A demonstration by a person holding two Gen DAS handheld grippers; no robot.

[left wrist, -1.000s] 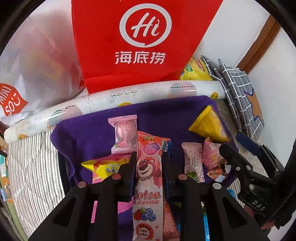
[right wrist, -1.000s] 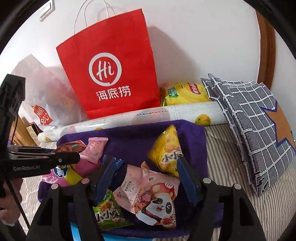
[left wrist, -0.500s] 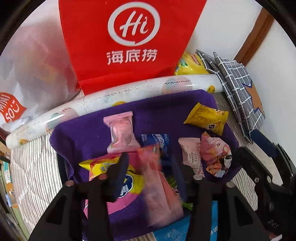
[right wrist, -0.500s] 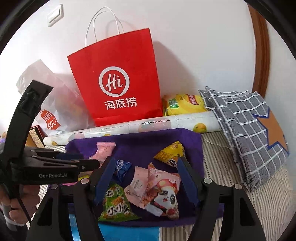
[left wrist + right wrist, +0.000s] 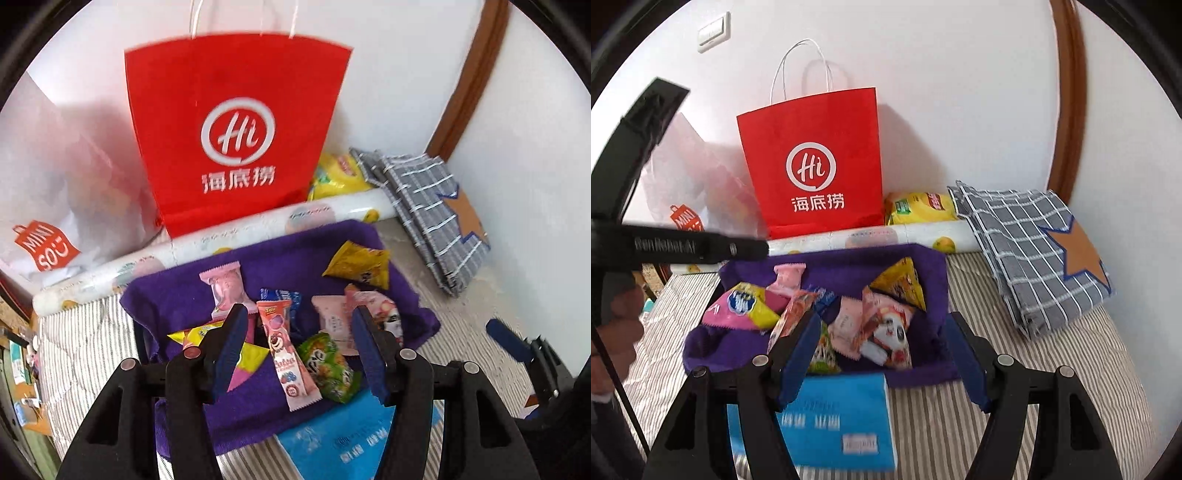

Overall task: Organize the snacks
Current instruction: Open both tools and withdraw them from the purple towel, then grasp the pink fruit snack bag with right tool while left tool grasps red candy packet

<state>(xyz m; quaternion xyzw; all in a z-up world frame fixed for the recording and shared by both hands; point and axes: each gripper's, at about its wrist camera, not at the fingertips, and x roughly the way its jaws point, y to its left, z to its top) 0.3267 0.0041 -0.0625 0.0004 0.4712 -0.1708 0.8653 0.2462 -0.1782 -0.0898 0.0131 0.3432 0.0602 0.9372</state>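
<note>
Several snack packets lie on a purple cloth [image 5: 295, 251] [image 5: 849, 262]: a long pink Lotso bar [image 5: 286, 350], a green packet [image 5: 330, 363], a pink round-sweet packet [image 5: 225, 288], a yellow packet [image 5: 360, 264] [image 5: 899, 282], a panda packet [image 5: 886, 332], and a yellow-pink packet [image 5: 740, 304]. My left gripper [image 5: 295, 325] is open and empty, raised above the cloth's near side. My right gripper [image 5: 882, 332] is open and empty, held back above the cloth's near edge. The left gripper's body [image 5: 683, 247] shows at the left of the right wrist view.
A red paper bag [image 5: 236, 129] [image 5: 812, 162] stands against the wall behind a rolled printed sheet [image 5: 221, 240]. A white Miniso bag [image 5: 48, 206] is at left, a folded grey checked cloth [image 5: 1034, 243] at right, a blue tissue pack [image 5: 831, 421] in front.
My left gripper opened and let the Lotso bar drop onto the cloth, then rose back. My right gripper let go of the yellow packet and pulled back and up.
</note>
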